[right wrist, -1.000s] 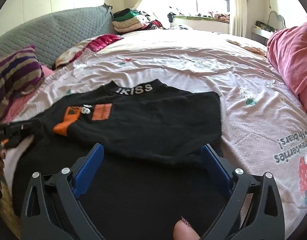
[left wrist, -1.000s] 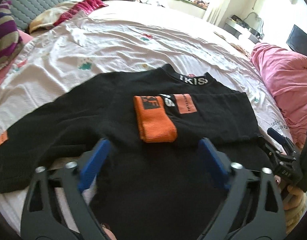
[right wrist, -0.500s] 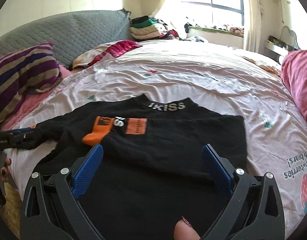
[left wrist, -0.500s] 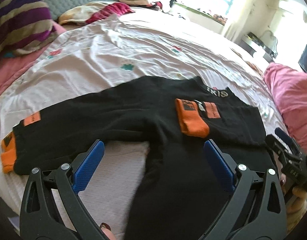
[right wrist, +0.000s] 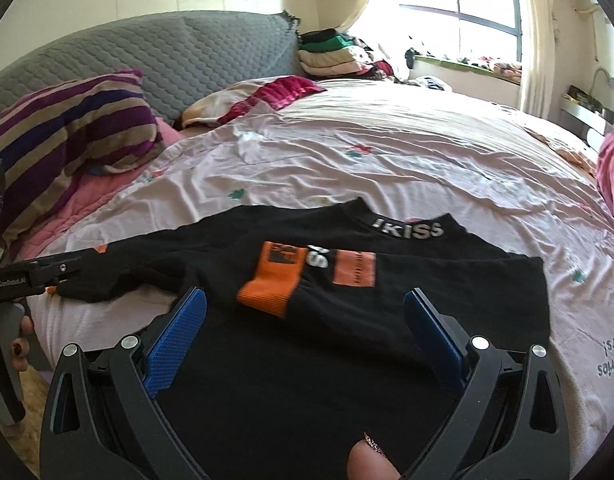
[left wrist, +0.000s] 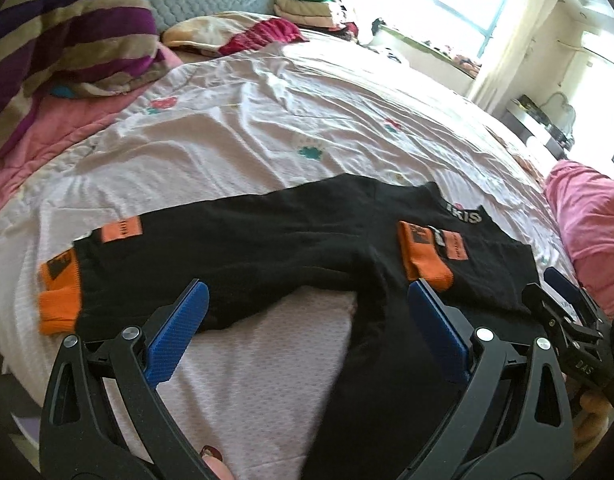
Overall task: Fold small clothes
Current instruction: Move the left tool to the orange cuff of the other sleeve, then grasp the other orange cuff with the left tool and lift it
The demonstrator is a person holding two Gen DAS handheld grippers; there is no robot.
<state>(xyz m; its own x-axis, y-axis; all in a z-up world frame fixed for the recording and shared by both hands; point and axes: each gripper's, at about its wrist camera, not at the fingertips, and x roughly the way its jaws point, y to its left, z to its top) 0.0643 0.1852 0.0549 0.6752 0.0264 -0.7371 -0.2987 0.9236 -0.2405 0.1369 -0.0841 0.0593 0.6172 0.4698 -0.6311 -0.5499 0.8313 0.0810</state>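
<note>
A black long-sleeved shirt [left wrist: 291, 248] [right wrist: 387, 320] with orange cuffs lies flat on the pale bed sheet [left wrist: 267, 128]. One sleeve is folded across the chest, its orange cuff [left wrist: 425, 256] [right wrist: 275, 280] below the lettered collar [right wrist: 407, 230]. The other sleeve stretches out left and ends in an orange cuff [left wrist: 59, 296]. My left gripper [left wrist: 307, 296] is open, low over that sleeve's lower edge near the armpit, holding nothing. My right gripper [right wrist: 305, 300] is open over the shirt's body, also holding nothing. Each gripper shows at the edge of the other's view.
A striped pillow [right wrist: 67, 136] and pink quilt lie at the left by a grey padded headboard [right wrist: 167, 52]. Folded clothes [right wrist: 331, 52] are stacked at the far side. A pink blanket [left wrist: 587, 216] is heaped at the right. The bed's near edge is just below the shirt.
My left gripper has swung left, from over the folded cuff to over the outstretched sleeve. The right gripper's view has also shifted left. The shirt lies as before.
</note>
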